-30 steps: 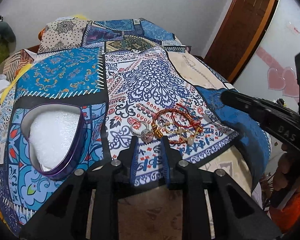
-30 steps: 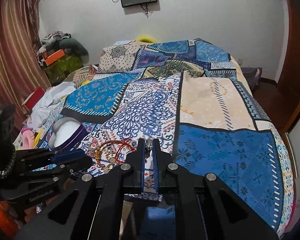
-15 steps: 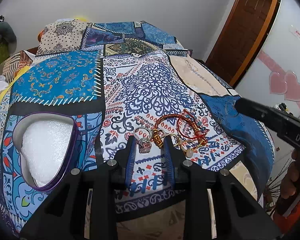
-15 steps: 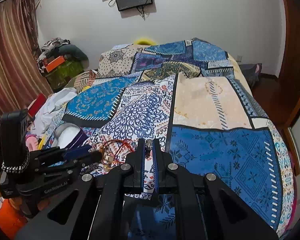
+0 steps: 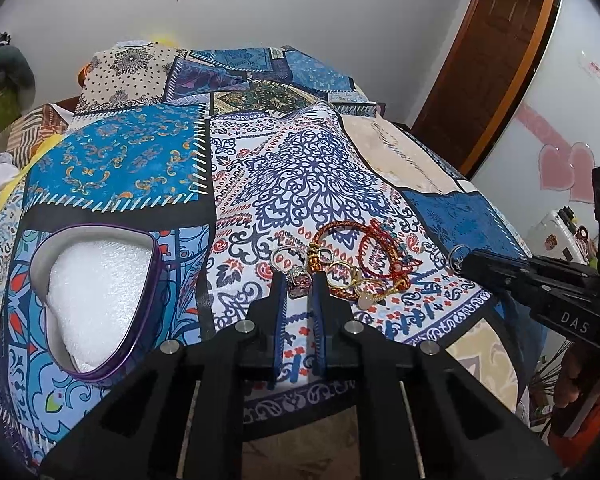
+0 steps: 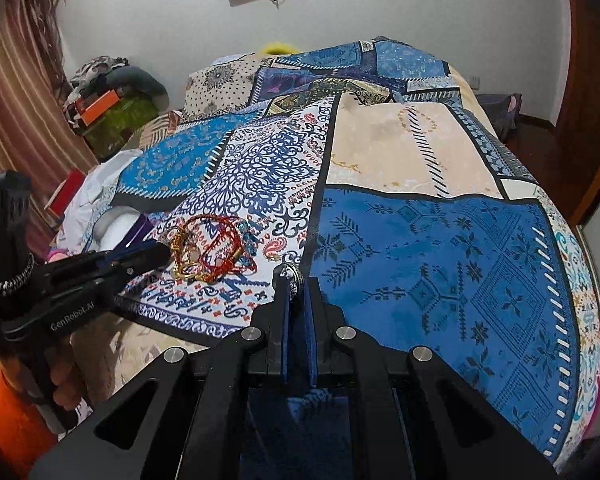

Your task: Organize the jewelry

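Note:
A pile of jewelry lies on the patterned bedspread: a silver ring with a pink stone, a red-gold braided bracelet, a red thread bracelet and gold rings. My left gripper is open, its fingertips either side of the pink-stone ring. My right gripper is shut on a small silver ring, held above the bedspread right of the pile; the ring also shows in the left wrist view. A purple heart-shaped box with white padding lies open to the left.
The bed edge runs just below the jewelry. Clothes and boxes are heaped at the far left. A brown door stands at the right. The pile also shows in the right wrist view.
My left gripper has moved forward until its fingertips flank the pink-stone ring. My right gripper, still holding the silver ring, has come closer to the pile.

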Tool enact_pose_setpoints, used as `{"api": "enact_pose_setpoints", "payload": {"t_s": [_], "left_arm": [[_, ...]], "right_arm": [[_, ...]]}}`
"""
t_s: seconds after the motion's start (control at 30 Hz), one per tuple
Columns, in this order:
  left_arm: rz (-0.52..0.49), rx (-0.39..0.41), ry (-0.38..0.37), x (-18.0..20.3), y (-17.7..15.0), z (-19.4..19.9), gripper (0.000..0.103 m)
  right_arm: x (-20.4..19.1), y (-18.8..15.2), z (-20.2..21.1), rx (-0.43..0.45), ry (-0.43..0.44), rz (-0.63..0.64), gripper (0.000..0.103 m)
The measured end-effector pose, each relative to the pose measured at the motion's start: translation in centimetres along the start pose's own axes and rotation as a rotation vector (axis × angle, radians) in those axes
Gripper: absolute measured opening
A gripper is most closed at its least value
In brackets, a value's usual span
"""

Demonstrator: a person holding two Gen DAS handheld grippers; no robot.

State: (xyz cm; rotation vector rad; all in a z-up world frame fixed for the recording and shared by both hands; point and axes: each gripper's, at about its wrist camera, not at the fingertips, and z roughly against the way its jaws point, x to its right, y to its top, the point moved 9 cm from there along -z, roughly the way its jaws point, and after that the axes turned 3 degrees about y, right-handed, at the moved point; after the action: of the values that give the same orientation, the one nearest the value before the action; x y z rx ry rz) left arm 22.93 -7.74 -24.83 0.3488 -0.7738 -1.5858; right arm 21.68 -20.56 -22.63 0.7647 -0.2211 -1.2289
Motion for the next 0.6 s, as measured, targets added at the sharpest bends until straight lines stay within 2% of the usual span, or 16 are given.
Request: {"api": "enact_pose_setpoints", "payload": {"t_s": [0.13, 0.23, 0.33, 0.4, 0.6], "left_arm": [[-0.005, -0.001, 0.002, 0.1, -0.3, 0.4, 0.011], [-0.016, 0.001, 0.008, 0.2, -0.4, 0.8, 0.011], [-0.025, 0.006, 0.009, 0.4, -0.6, 1.2, 0.011], [-0.035, 0.01, 0.01, 0.7, -0.6, 1.4, 0.011], [-0.06, 0.018, 0.016, 1.2, -0.6, 1.6, 0.011]], "right_arm": [[0.0, 0.0, 0.1, -0.014, -0.032, 0.032, 0.007], [-0.1, 0.0, 0.0, -0.022, -0.035, 0.04, 0.011], [-0.2, 0.2, 0.1, -0.019, -0.056, 0.063, 0.024], [-0.4, 0.5, 0.2, -0.008, -0.071, 0.083, 0.039], [-1.0, 1.3, -0.7, 0.009, -0.094, 0.126, 0.04]]}}
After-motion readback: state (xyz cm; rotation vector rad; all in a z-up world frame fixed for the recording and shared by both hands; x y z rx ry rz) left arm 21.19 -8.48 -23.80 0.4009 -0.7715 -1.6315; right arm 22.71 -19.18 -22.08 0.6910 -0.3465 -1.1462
